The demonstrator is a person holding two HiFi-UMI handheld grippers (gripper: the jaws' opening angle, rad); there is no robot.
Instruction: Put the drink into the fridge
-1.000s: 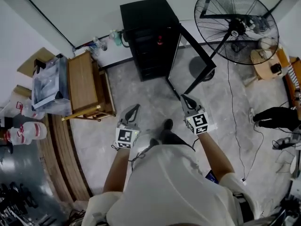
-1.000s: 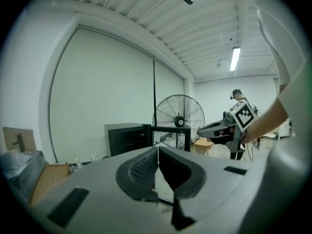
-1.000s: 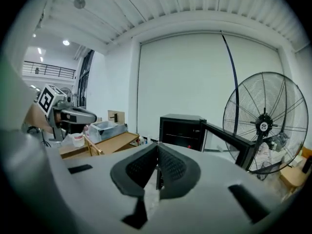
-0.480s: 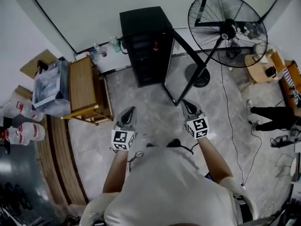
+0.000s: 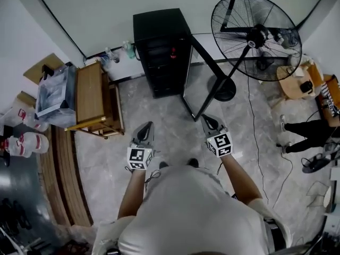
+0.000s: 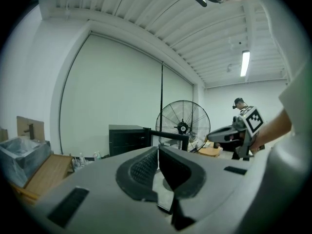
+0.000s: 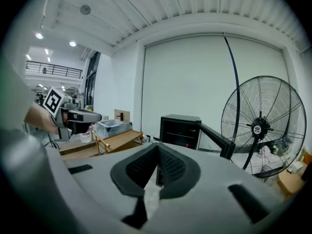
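The black fridge (image 5: 159, 47) stands against the far wall with its glass door (image 5: 201, 70) swung open to the right. A small red thing (image 5: 172, 51) sits on a shelf inside; it is too small to identify. My left gripper (image 5: 145, 127) and right gripper (image 5: 207, 119) are held side by side in front of the person's body, over the stone floor short of the fridge. Both are shut with nothing between the jaws. In the right gripper view, the fridge (image 7: 179, 129) and its door (image 7: 218, 138) lie straight ahead. The left gripper view has the fridge (image 6: 127, 138) ahead too.
A wooden table (image 5: 95, 97) with a clear plastic box (image 5: 53, 92) stands left of the fridge. A few bottles (image 5: 118, 52) stand by the wall. A large pedestal fan (image 5: 255, 33) is right of the door, its cable on the floor. White jugs (image 5: 24, 142) sit far left, another person's legs (image 5: 305, 130) far right.
The head view has shifted a little and the person's feet have moved under the body. Both grippers stay shut in much the same place before the fridge.
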